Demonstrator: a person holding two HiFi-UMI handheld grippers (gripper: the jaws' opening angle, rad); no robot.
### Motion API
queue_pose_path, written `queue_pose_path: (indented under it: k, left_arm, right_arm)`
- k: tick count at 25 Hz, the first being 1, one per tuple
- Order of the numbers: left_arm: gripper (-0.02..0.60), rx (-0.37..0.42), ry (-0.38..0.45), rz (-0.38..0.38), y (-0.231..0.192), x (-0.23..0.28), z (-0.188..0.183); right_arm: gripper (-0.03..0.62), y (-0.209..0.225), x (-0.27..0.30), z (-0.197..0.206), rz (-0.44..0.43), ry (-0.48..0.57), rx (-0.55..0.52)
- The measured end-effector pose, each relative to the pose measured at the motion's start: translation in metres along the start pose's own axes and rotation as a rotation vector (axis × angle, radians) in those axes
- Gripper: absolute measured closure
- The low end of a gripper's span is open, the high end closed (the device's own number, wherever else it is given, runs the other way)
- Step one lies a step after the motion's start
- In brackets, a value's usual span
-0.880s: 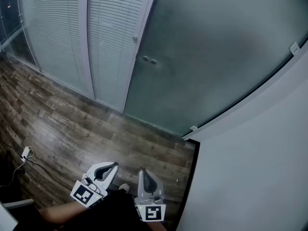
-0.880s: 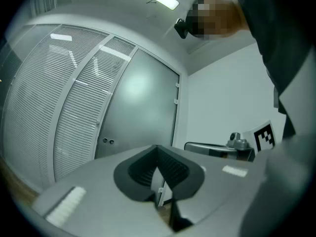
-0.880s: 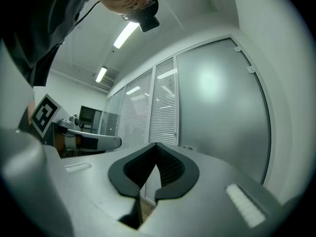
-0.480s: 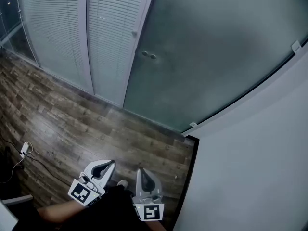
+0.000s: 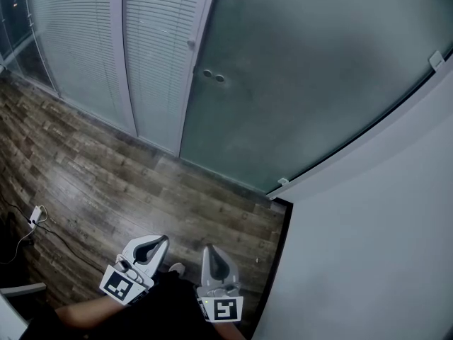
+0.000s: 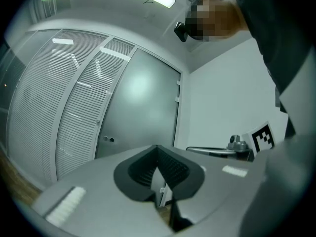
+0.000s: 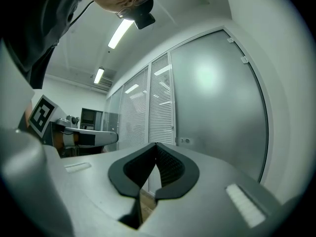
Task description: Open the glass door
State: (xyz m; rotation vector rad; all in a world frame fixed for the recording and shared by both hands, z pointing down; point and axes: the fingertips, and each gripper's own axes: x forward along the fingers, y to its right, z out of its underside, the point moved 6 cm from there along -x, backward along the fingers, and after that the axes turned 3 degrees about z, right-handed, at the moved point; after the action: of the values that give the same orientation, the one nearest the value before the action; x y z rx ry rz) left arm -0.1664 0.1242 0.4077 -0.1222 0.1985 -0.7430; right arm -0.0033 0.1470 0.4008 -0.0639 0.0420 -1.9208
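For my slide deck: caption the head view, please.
Left hand-held gripper and right hand-held gripper, both shut and empty, low over the wood floor, short of the frosted glass door.

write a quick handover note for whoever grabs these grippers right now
Left gripper: jaws together, empty, held low, pointing toward the door.
Right gripper: jaws together, empty, beside the left one.
Glass door: frosted, ahead across the wood floor, looks shut; two small round fittings near its left edge, beside the slatted panels.
Done: nothing yet; neither gripper touches the door.
Left to do: close the distance and open it.
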Motion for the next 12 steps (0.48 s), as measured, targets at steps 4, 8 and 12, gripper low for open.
queue_pose_path:
  k: [4,8,12]
  left_arm:
    - [0.581,-0.013,-0.036,0.015,0.015,0.003,0.013]
    - [0.581,-0.014,-0.042,0.002,0.016,0.005,0.015]
    - [0.581,-0.026,-0.054,-0.006,0.007,0.015,0.017]
  right_arm:
    - [0.592,0.01,-0.004,0.008,-0.014,-0.008,0.018]
    - [0.592,0.016,-0.005,0.014,-0.019,-0.015,0.045]
    - [0.592,0.019,0.007,0.013,-0.039,-0.019,0.071]
